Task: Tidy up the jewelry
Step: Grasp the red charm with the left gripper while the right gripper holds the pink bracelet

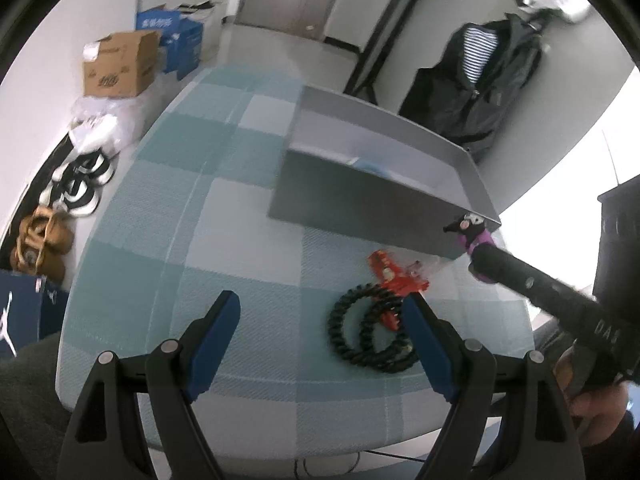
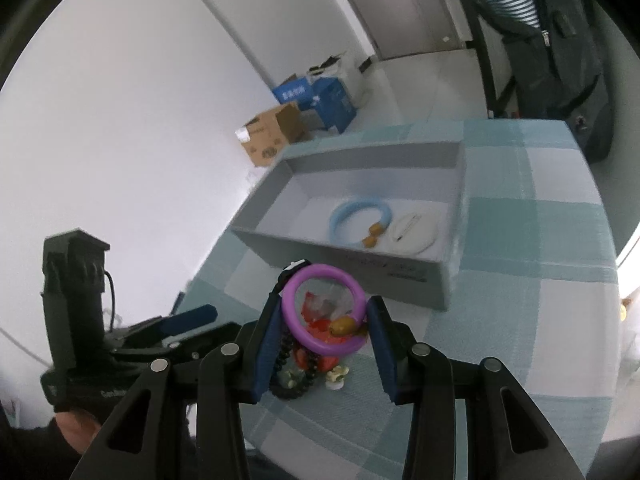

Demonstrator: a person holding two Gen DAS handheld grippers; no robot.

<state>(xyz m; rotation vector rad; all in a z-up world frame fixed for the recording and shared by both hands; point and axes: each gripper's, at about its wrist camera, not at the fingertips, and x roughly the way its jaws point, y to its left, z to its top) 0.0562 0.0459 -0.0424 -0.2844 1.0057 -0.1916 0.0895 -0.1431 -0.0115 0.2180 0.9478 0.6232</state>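
Note:
My right gripper [image 2: 326, 318] is shut on a purple bracelet [image 2: 298, 330] with a black charm, held above the table just short of the grey box [image 2: 360, 254]. In the left wrist view the right gripper [image 1: 478, 246] holds the purple bracelet [image 1: 474, 240] at the box's [image 1: 360, 196] near corner. The box holds a light blue bracelet [image 2: 360, 220] and a white round piece [image 2: 412, 232]. My left gripper [image 1: 320, 320] is open and empty over the table. A black beaded bracelet [image 1: 368, 330] and a red ornament [image 1: 394, 276] lie beside its right finger.
The round table has a teal and white checked cloth [image 1: 200, 208]. Cardboard and blue boxes [image 1: 120, 64] and shoes [image 1: 76, 184] sit on the floor at the left. A dark jacket [image 1: 476, 84] hangs behind the table. Small trinkets [image 2: 336, 376] lie under the right gripper.

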